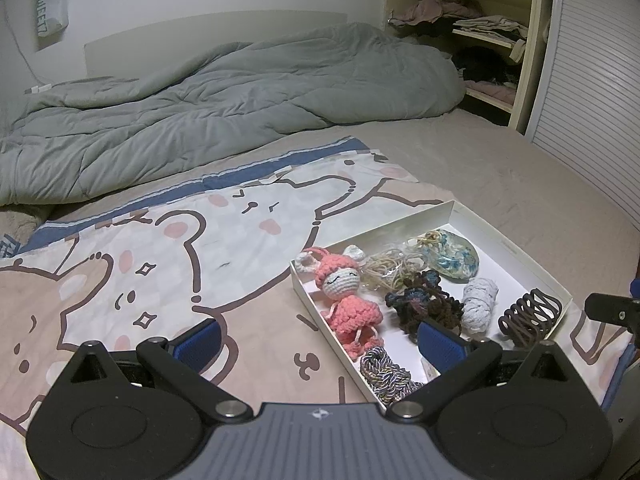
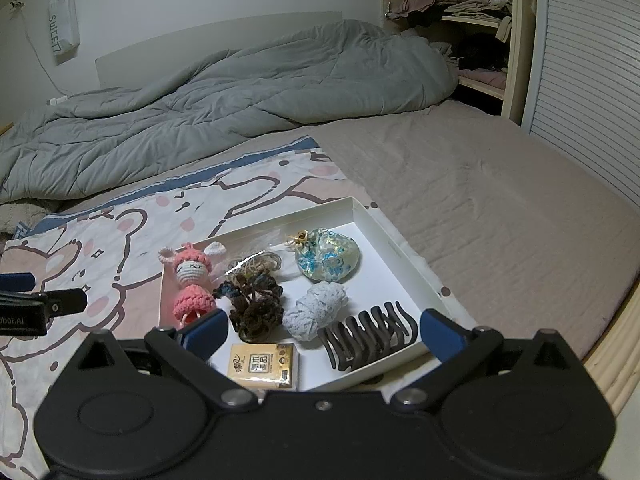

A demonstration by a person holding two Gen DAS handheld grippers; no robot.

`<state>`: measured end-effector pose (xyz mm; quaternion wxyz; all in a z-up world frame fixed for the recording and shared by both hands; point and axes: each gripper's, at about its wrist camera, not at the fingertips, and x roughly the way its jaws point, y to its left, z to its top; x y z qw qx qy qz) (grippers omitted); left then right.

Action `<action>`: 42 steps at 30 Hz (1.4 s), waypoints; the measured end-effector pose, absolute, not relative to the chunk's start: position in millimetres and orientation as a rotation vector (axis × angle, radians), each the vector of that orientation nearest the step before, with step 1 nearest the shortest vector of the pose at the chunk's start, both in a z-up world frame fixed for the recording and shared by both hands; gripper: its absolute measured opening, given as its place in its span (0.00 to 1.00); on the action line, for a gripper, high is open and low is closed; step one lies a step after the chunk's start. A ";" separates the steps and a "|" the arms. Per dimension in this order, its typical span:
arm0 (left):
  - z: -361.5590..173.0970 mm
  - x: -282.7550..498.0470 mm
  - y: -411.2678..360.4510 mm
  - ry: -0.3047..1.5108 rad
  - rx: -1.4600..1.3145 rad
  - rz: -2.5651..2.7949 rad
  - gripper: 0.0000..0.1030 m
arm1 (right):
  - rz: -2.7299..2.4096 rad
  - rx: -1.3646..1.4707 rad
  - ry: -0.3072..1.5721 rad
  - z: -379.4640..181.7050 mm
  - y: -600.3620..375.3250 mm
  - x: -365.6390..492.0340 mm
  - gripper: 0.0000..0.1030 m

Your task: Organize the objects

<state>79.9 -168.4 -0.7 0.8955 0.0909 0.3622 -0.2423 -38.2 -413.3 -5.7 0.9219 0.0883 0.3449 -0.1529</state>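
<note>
A shallow white box (image 1: pixel 516 256) (image 2: pixel 400 256) lies on the cartoon-print cloth on the bed. Inside it are a pink crochet doll (image 1: pixel 348 300) (image 2: pixel 192 284), a dark brown yarn scrunchie (image 1: pixel 424 300) (image 2: pixel 256 304), a pale blue knit bundle (image 1: pixel 478 304) (image 2: pixel 316 308), a floral pouch (image 1: pixel 454 260) (image 2: pixel 328 256), a dark hair claw (image 1: pixel 528 316) (image 2: pixel 368 336), loose elastic bands (image 1: pixel 388 268) (image 2: pixel 260 262), a braided cord (image 1: pixel 384 372) and a yellow packet (image 2: pixel 264 364). My left gripper (image 1: pixel 320 344) is open over the box's near left edge. My right gripper (image 2: pixel 324 332) is open above the box's near side, nothing between its fingers.
A rumpled grey duvet (image 1: pixel 200 108) (image 2: pixel 224 96) covers the far half of the bed. Open shelves with clothes (image 1: pixel 480 36) (image 2: pixel 460 20) and a slatted door (image 1: pixel 592 92) stand at the right. Bare beige sheet (image 2: pixel 500 200) stretches right of the box. A wooden bed edge (image 2: pixel 616 360) runs at lower right.
</note>
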 end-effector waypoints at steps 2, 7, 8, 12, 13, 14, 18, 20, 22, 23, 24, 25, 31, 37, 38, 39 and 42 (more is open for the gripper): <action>-1.1 80.5 -168.3 0.752 0.187 -0.501 1.00 | -0.312 0.181 0.708 -5.7 -414.1 -38.1 1.00; -0.9 81.1 -168.1 0.753 0.187 -0.501 1.00 | -0.312 0.177 0.710 -5.8 -413.3 -38.3 1.00; -0.8 81.1 -168.1 0.753 0.187 -0.500 1.00 | -0.311 0.177 0.710 -6.1 -413.2 -38.3 1.00; -1.0 81.3 -168.0 0.755 0.186 -0.498 1.00 | -0.312 0.178 0.710 -6.3 -412.6 -38.3 1.00; -1.0 81.3 -167.9 0.755 0.185 -0.498 1.00 | -0.312 0.177 0.710 -6.2 -413.0 -38.3 1.00; -1.7 80.9 -168.2 0.755 0.184 -0.498 1.00 | -0.312 0.177 0.710 -6.2 -412.7 -38.4 1.00; -2.5 80.3 -169.1 0.758 0.184 -0.499 1.00 | -0.312 0.178 0.710 -6.2 -412.8 -38.3 1.00; -2.6 80.2 -169.3 0.760 0.184 -0.499 1.00 | -0.312 0.178 0.710 -6.2 -412.5 -38.3 1.00; -2.7 80.4 -169.4 0.760 0.184 -0.498 1.00 | -0.312 0.179 0.710 -6.7 -412.6 -38.2 1.00; -2.8 80.3 -169.3 0.760 0.184 -0.498 1.00 | -0.312 0.179 0.710 -6.8 -412.7 -38.2 1.00; -2.8 80.4 -169.4 0.760 0.184 -0.499 1.00 | -0.312 0.179 0.710 -6.8 -412.8 -38.2 1.00; -2.8 80.5 -169.3 0.760 0.184 -0.500 1.00 | -0.311 0.179 0.710 -6.7 -412.8 -38.2 1.00; -3.2 80.7 -170.1 0.764 0.183 -0.501 1.00 | -0.312 0.179 0.710 -6.3 -412.7 -38.3 1.00; -3.3 80.9 -170.3 0.766 0.181 -0.502 1.00 | -0.312 0.179 0.711 -6.0 -413.0 -38.1 1.00; -3.2 81.0 -170.1 0.766 0.181 -0.502 1.00 | -0.311 0.179 0.711 -6.1 -412.7 -38.3 1.00; -3.5 80.8 -170.3 0.767 0.181 -0.502 1.00 | -0.311 0.179 0.711 -5.9 -412.9 -38.1 1.00; -3.5 81.0 -170.4 0.768 0.181 -0.502 1.00 | -0.311 0.177 0.712 -7.2 -412.4 -38.6 1.00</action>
